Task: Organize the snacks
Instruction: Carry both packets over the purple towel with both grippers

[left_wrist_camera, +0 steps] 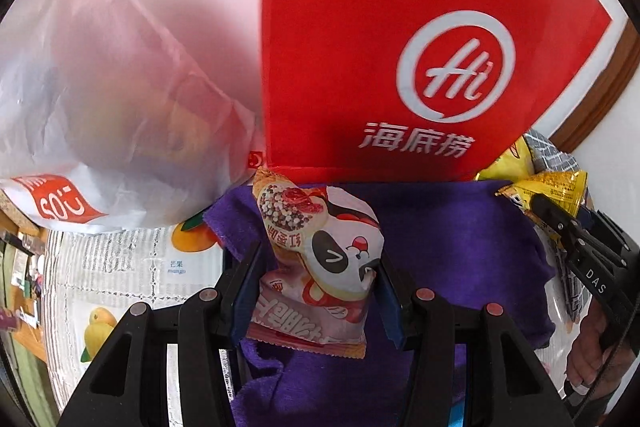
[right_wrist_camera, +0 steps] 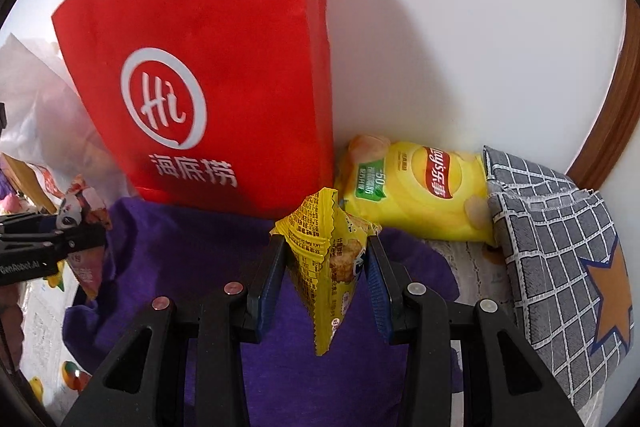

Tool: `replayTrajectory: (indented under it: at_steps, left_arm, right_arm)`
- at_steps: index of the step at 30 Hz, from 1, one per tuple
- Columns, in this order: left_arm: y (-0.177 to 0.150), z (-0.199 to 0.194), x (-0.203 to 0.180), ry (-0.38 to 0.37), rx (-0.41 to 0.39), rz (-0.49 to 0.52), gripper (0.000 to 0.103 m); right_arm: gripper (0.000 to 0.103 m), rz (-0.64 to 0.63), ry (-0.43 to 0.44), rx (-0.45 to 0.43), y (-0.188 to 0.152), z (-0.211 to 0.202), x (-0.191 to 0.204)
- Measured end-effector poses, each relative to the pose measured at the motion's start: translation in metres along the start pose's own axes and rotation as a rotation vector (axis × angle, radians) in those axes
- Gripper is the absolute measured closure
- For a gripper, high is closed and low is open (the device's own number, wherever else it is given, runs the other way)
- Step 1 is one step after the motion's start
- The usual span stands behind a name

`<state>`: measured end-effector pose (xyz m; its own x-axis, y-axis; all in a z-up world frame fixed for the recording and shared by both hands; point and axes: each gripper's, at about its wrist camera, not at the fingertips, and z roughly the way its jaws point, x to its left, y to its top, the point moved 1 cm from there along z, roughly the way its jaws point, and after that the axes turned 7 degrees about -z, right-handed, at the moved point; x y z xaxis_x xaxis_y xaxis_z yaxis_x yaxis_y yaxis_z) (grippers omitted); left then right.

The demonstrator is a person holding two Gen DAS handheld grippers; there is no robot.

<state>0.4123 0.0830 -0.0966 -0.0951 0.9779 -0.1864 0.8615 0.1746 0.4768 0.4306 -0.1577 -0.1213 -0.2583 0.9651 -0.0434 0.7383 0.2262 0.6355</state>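
Where "Hi" marks red bag (right_wrist_camera: 208,75), Lay's chips (right_wrist_camera: 420,187)

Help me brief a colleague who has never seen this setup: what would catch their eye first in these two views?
The tall red paper bag with its white logo dominates, standing at the back of the purple cloth. Each gripper holds a snack above that cloth: the left gripper pinches a pink cartoon-panda packet, the right gripper a yellow wrapped snack. A yellow chip bag lies against the wall, right of the red bag.
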Motion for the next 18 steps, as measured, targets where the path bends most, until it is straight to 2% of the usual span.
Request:
replayTrajectory:
  at_steps: [7,18]
  left_arm:
    - [0.0,0.001,0.013,0.005,0.009,-0.027,0.053]
    - [-0.004,0.022,0.006,0.048,0.063,-0.009,0.053]
  right_arm:
    - [0.063,0.014,-0.005,0.002,-0.001,0.002,-0.004]
    - [0.063,-0.026,0.023,0.075,-0.007,0.025,0.011]
